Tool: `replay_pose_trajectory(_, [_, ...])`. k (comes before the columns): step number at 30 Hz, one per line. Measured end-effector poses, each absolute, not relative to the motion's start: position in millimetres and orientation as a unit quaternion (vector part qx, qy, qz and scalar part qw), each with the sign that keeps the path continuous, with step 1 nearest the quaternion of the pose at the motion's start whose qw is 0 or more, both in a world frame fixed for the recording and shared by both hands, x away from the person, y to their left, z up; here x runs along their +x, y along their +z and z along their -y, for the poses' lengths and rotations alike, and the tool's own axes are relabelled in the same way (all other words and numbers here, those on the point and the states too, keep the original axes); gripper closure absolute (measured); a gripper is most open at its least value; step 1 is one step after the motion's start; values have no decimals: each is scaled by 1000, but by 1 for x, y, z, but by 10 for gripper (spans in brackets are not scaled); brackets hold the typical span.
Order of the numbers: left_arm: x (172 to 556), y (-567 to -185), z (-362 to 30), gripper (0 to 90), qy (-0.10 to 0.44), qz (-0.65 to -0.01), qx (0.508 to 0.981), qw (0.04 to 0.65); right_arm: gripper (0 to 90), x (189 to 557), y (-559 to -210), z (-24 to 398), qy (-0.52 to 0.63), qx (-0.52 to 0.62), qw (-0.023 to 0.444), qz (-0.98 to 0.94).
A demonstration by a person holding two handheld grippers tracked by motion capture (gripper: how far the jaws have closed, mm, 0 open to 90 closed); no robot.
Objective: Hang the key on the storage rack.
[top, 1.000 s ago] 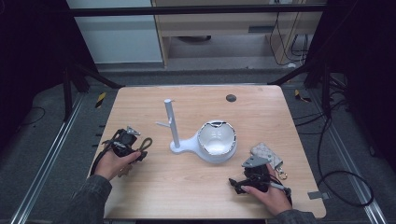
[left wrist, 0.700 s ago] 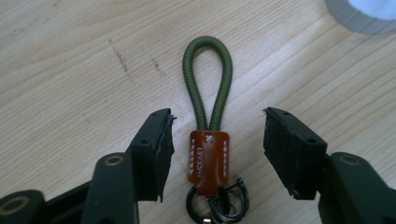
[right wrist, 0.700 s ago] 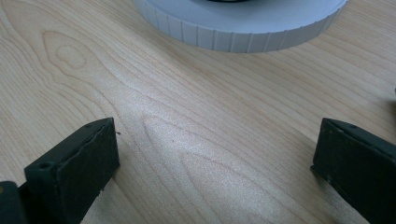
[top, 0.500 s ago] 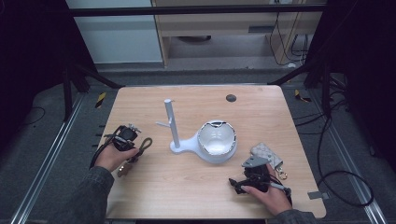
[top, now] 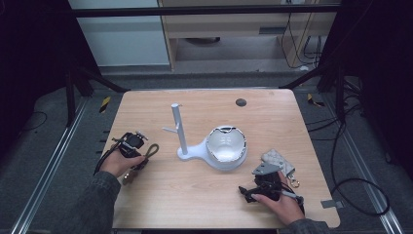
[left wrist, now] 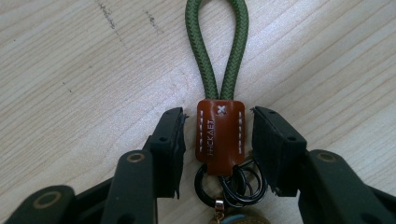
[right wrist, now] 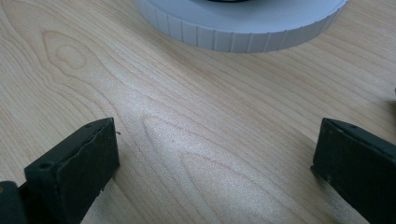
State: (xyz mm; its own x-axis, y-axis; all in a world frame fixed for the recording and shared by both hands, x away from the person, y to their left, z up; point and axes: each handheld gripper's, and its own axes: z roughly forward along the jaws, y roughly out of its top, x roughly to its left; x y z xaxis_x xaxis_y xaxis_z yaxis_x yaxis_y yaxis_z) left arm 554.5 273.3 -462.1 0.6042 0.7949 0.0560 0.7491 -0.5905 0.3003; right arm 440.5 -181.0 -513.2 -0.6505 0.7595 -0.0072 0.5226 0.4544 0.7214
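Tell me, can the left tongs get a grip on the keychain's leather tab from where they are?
Probably yes: the left tongs stand open, one jaw on either side of the brown leather tab, with nothing between.

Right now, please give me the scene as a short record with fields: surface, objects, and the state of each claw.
surface: wooden table
centre: white stand with an upright post, joined to a white bowl-shaped dish
left claw: open, jaws on either side of the brown leather tab of a keychain with a green cord loop, not touching it
right claw: open, nothing between its jaws, pointing toward the dish
near right hand: grey quilted pouch
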Motion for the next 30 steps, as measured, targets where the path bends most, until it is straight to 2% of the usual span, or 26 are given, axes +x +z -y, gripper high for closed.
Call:
replay_pose_trajectory(13, [557, -463, -276, 594, 84, -432, 890, 121, 3, 440, -513, 181, 355, 383, 167, -836])
replay_pose_trajectory(18, [557, -464, -275, 644, 80, -429, 892, 122, 3, 440, -513, 181, 355, 383, 167, -836])
replay_pose_trajectory(26, [556, -462, -276, 655, 84, -426, 893, 121, 3, 440, -513, 181, 355, 383, 167, -836])
replay_pose_trajectory(30, [547, -454, -282, 656, 97, -427, 887, 146, 3, 440, -513, 181, 355, 383, 167, -836])
